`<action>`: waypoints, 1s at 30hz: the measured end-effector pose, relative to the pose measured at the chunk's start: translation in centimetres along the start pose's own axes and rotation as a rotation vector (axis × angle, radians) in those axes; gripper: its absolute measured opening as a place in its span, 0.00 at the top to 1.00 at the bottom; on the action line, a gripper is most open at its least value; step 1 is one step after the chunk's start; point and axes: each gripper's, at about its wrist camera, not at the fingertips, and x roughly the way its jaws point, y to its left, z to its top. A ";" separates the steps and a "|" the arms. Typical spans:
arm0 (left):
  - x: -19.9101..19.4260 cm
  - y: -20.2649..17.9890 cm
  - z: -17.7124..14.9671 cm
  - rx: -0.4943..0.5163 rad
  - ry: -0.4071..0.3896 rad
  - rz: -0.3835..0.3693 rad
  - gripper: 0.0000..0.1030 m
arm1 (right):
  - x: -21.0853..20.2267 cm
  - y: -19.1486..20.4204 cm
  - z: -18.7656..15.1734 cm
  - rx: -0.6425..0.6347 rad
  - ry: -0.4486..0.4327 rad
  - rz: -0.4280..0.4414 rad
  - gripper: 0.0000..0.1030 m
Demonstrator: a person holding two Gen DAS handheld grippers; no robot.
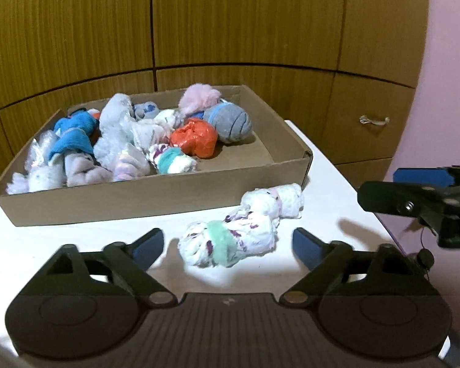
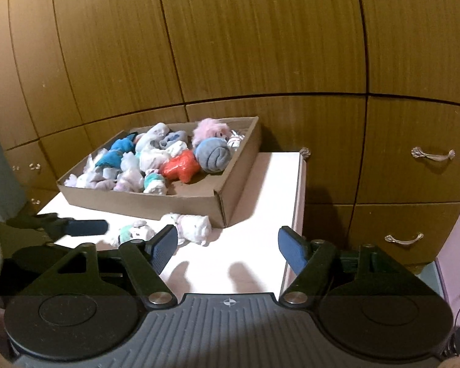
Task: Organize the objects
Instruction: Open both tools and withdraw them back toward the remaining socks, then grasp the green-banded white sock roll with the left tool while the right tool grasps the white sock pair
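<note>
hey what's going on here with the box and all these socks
A person is sorting rolled socks into a cardboard box on a white table, using a hand-held gripper in each hand. The box already holds a pile of bundles. One white sock bundle lies on the table just in front of the box, not held. The left hand-held gripper is open with the bundle between its fingers, untouched. The right hand-held gripper is open and empty over bare table.
</note>
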 end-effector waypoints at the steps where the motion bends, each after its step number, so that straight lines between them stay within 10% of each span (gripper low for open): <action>1: 0.1 0.0 0.0 -0.008 0.008 -0.001 0.29 | 0.1 0.0 -0.1 -0.003 0.000 -0.003 0.25; 16: -0.7 4.2 -0.5 0.003 0.014 -0.004 0.42 | 4.8 4.0 -0.1 0.013 0.042 0.020 0.24; 30: -1.9 9.0 -0.8 -0.014 0.017 0.010 0.42 | 8.6 6.8 -0.3 -0.020 0.075 -0.142 0.35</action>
